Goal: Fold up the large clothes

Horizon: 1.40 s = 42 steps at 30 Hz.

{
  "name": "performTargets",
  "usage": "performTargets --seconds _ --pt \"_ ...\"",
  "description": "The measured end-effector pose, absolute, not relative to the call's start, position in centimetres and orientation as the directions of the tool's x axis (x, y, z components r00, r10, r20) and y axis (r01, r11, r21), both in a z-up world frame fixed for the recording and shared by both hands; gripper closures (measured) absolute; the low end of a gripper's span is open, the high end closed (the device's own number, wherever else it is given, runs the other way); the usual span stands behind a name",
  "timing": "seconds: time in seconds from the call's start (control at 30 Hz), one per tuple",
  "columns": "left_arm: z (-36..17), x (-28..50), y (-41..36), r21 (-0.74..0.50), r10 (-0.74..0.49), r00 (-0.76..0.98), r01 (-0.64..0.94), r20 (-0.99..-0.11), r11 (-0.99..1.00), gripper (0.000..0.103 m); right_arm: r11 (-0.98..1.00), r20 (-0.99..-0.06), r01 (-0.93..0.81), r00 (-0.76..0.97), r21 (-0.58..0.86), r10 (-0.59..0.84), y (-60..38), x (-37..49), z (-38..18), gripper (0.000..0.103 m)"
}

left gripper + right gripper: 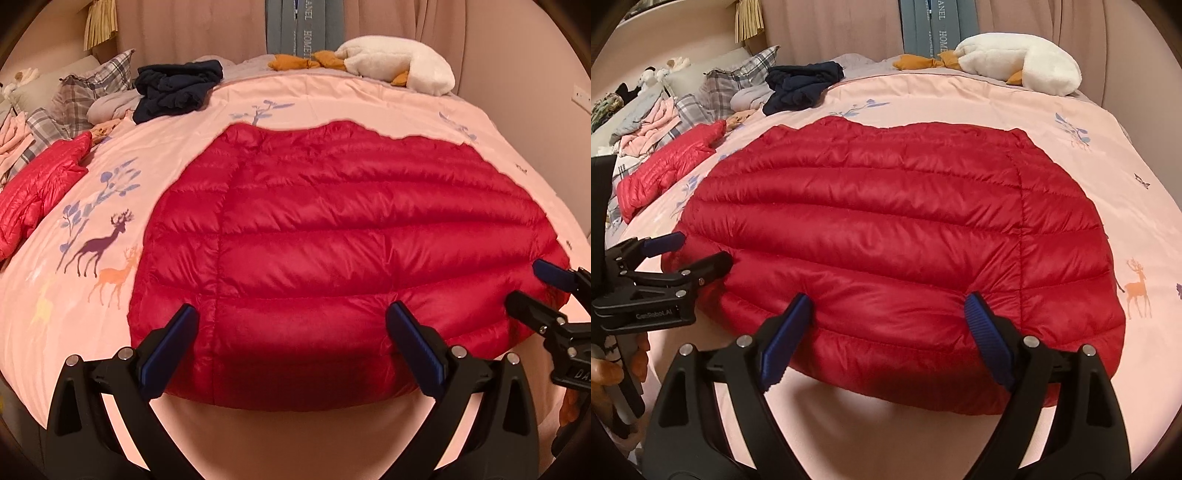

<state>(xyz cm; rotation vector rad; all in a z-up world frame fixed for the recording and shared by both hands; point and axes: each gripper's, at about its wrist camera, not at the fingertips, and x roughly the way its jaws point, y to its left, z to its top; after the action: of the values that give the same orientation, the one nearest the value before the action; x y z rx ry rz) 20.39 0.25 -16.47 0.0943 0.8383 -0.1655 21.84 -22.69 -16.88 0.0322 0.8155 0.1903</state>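
Red quilted down jacket [332, 229] lies flat on the pink printed bedspread [177, 140], puffed channels up, occupying the near centre of the bed. Its quilting channels run left to right and its long axis appears to run the same way; which end is collar and which is hem cannot be determined.

At far left, a second red quilted garment [40, 192] lies crumpled beside plaid pillows [77, 92]. A heap of dark navy clothing [173, 88] sits further back, and a white plush goose toy [399, 62] rests at the far right.

Left gripper [291, 332] hovers at the jacket's near edge, left of centre, jaws spread wide and holding nothing; its blue-padded fingers [413, 343] straddle the near channel. Whether the pads touch the fabric cannot be confirmed. Right gripper [886, 325] stands at the same near edge further right, likewise wide open and empty. Each gripper is visible at the margin of the other's view.

Assessed risks: the shell looks slick and lofty, so a shallow pinch would likely catch only the top layer or slip free on lifting. Uneven grips at the two stations would probably skew the fold line. Trapped air may spring the fold back open. A deep bite could also snag the bedspread beneath.
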Motion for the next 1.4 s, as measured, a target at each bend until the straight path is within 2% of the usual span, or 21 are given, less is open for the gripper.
performTargets --seconds 0.27,0.5,0.7,0.83,1.0,1.2,1.4 --pt "-16.3 19.9 0.5 0.014 -0.109 0.655 0.18 -0.748 0.984 0.001 0.981 -0.705 -0.146 0.682 0.13 0.195 -23.3 20.8 -16.3 0.017" --pt "-17.4 19.0 0.9 0.02 -0.099 0.636 0.178 -0.766 0.984 0.001 0.987 -0.743 -0.136 0.651 0.09 0.157 -23.0 20.4 -17.2 0.017" --pt "-16.8 17.8 1.3 0.02 -0.098 0.624 0.18 -0.775 0.983 0.001 0.985 -0.735 -0.111 0.655 0.136 0.175 -24.3 18.3 -15.8 0.017" --pt "-15.1 16.7 1.4 0.052 -0.07 0.654 0.165 -0.753 0.985 0.001 0.983 -0.709 -0.104 0.681 0.15 0.181 -24.8 17.2 -13.9 0.014" --pt "-11.9 15.4 0.8 0.075 -0.059 0.707 0.157 -0.705 0.985 0.001 0.983 -0.669 -0.116 0.72 0.145 0.183 -25.0 15.8 -11.0 0.003" --pt "-9.2 14.6 0.2 0.074 -0.07 0.728 0.163 -0.682 0.984 0.001 0.981 -0.646 -0.101 0.74 0.169 0.187 -25.3 15.2 -8.3 0.002" --pt "-7.5 14.4 0.5 -0.009 -0.136 0.698 0.183 -0.703 0.983 0.001 0.966 -0.693 -0.029 0.692 0.255 0.204 -26.6 15.9 -6.5 0.002"
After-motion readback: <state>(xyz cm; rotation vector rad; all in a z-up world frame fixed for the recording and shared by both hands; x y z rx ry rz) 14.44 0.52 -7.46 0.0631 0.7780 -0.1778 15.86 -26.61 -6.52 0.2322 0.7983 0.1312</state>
